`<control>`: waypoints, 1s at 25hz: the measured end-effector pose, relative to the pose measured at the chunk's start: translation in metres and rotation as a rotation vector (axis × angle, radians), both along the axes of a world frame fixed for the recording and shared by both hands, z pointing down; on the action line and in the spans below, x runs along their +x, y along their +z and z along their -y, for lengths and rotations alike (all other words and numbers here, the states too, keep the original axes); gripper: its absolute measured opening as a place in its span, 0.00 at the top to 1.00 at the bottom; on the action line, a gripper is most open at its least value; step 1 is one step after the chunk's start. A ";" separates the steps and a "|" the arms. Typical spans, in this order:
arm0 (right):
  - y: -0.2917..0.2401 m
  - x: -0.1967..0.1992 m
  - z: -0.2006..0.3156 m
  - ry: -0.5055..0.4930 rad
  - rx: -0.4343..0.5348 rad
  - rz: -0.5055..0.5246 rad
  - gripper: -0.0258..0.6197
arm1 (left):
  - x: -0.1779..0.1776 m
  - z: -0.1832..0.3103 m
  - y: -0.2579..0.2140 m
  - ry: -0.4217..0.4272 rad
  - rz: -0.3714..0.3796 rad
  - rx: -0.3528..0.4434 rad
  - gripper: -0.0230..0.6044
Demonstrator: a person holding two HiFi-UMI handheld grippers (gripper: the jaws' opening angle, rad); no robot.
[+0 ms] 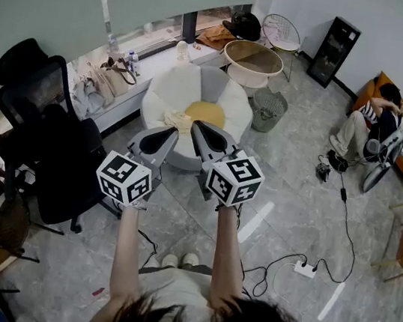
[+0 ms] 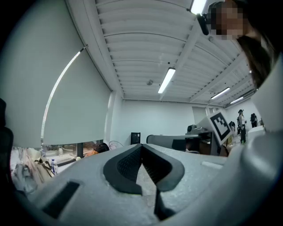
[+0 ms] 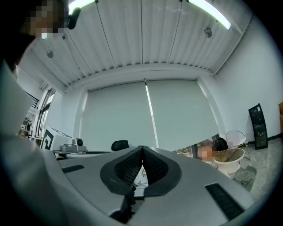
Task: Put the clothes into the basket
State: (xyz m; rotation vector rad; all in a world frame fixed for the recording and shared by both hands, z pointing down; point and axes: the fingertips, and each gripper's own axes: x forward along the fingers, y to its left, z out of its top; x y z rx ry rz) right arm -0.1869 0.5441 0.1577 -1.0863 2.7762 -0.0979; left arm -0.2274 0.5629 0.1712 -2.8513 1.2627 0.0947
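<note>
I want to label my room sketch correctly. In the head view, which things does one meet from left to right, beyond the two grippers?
Black office chair → round white table → wire bin → seated person.

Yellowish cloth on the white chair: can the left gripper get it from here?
Probably yes. The yellowish cloth lies uncovered on the white chair, just ahead of the left gripper, with nothing between them. Its jaws are shut, so they must open first.

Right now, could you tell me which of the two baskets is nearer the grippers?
The small grey mesh basket on the floor beside the white chair; the large beige basket sits farther back.
</note>
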 end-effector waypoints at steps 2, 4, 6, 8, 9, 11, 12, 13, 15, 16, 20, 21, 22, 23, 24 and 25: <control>0.001 0.002 0.000 -0.002 0.001 -0.011 0.95 | 0.005 0.000 -0.001 0.005 0.003 0.001 0.95; 0.001 0.002 0.000 -0.005 0.002 -0.019 0.95 | 0.008 0.000 -0.003 0.009 0.000 0.005 0.95; 0.001 0.003 0.001 -0.004 0.003 -0.023 0.95 | 0.009 0.000 -0.006 0.013 -0.007 0.011 0.95; 0.000 0.005 0.002 0.000 0.003 -0.021 0.95 | 0.011 0.001 -0.006 0.014 0.003 0.014 0.95; 0.000 0.006 0.002 0.002 0.003 -0.018 0.95 | 0.012 0.002 -0.005 0.014 0.013 0.013 0.95; 0.000 0.007 0.004 0.003 0.005 -0.011 0.95 | 0.013 0.003 -0.004 0.017 0.020 0.013 0.95; -0.001 0.007 0.006 0.003 0.006 -0.009 0.95 | 0.014 0.004 -0.005 0.019 0.018 0.015 0.95; -0.001 0.008 0.007 0.004 0.008 -0.008 0.95 | 0.015 0.005 -0.007 0.020 0.017 0.020 0.95; -0.002 0.012 0.010 0.014 0.006 -0.012 0.95 | 0.019 0.007 -0.010 0.024 0.020 0.026 0.95; 0.000 0.016 0.011 0.020 0.003 -0.015 0.95 | 0.022 0.008 -0.010 0.026 0.019 0.025 0.95; 0.011 0.030 0.012 0.021 -0.019 -0.021 0.95 | 0.036 0.010 -0.001 0.024 0.001 0.003 0.95; 0.012 0.034 0.012 0.020 -0.023 -0.018 0.95 | 0.040 0.009 0.002 0.021 0.000 -0.003 0.95; 0.013 0.038 0.013 0.019 -0.025 -0.014 0.95 | 0.044 0.009 0.005 0.018 0.001 -0.008 0.95; 0.014 0.041 0.014 0.018 -0.027 -0.009 0.95 | 0.047 0.009 0.007 0.015 0.002 -0.011 0.95; 0.015 0.043 0.015 0.017 -0.029 -0.007 0.95 | 0.049 0.010 0.010 0.009 0.001 -0.015 0.95; 0.017 0.044 0.016 0.016 -0.031 -0.006 0.95 | 0.050 0.010 0.013 0.003 -0.003 -0.021 0.95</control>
